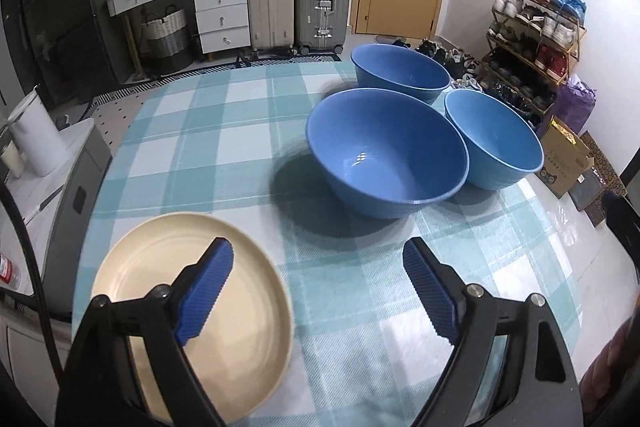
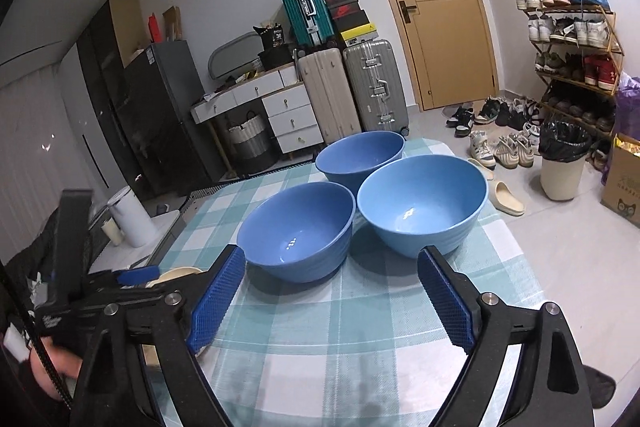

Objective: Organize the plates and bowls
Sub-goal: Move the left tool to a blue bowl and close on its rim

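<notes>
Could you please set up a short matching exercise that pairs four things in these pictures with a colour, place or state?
Column one:
1. plate
2. nearest bowl
3. left claw
4. tablecloth

Column two:
A. blue, empty, close beside two more bowls
B. open, nothing between its pads
C. cream, flat on the cloth, apart from the bowls
D. teal and white check, spread over the table

Pairs: 1-C, 2-A, 3-B, 4-D
</notes>
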The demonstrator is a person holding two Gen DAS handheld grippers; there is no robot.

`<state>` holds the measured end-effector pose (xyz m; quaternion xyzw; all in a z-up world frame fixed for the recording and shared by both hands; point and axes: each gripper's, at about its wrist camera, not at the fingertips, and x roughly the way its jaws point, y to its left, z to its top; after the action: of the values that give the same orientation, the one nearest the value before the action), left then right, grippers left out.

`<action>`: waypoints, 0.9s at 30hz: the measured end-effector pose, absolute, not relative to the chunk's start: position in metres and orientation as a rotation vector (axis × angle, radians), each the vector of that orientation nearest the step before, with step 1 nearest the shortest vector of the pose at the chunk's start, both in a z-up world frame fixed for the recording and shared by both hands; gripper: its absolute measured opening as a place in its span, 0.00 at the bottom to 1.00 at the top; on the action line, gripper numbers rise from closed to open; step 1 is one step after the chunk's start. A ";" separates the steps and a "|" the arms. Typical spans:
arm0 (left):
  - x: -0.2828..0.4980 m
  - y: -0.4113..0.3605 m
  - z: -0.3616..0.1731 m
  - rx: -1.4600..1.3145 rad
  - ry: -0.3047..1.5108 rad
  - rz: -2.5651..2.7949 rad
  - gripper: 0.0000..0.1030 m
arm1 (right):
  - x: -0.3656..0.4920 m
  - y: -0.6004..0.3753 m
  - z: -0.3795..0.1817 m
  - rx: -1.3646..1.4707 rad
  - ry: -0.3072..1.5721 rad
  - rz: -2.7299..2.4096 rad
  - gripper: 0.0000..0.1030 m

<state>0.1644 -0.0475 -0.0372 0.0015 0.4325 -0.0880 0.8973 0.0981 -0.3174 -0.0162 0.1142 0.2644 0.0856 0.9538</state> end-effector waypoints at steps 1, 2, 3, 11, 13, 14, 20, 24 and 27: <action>0.169 -0.050 -0.039 0.001 0.902 -0.183 0.85 | 0.099 -0.317 -0.016 0.230 0.534 0.179 0.87; 0.174 -0.052 -0.040 -0.001 0.909 -0.183 0.85 | 0.100 -0.317 -0.017 0.228 0.532 0.186 0.87; 0.180 -0.054 -0.043 -0.006 0.917 -0.181 0.85 | 0.101 -0.318 -0.018 0.219 0.529 0.193 0.87; 0.212 -0.063 -0.060 -0.023 0.974 -0.168 0.85 | 0.112 -0.307 -0.028 0.178 0.509 0.256 0.87; 0.220 -0.063 -0.064 -0.037 0.992 -0.164 0.85 | 0.115 -0.307 -0.029 0.178 0.504 0.269 0.87; 0.223 -0.062 -0.065 -0.049 0.996 -0.166 0.85 | 0.117 -0.308 -0.030 0.180 0.503 0.278 0.87; 0.241 -0.063 -0.069 -0.085 1.022 -0.163 0.85 | 0.131 -0.306 -0.038 0.180 0.518 0.314 0.87; 0.254 -0.067 -0.076 -0.099 1.055 -0.167 0.85 | 0.139 -0.304 -0.043 0.180 0.534 0.327 0.87; 0.263 -0.071 -0.081 -0.100 1.070 -0.171 0.85 | 0.145 -0.305 -0.047 0.189 0.540 0.330 0.87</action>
<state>0.2633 -0.0708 -0.0805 -0.0477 0.5092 -0.0811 0.8555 0.1448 -0.3046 -0.0475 0.0927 0.2651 0.1620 0.9460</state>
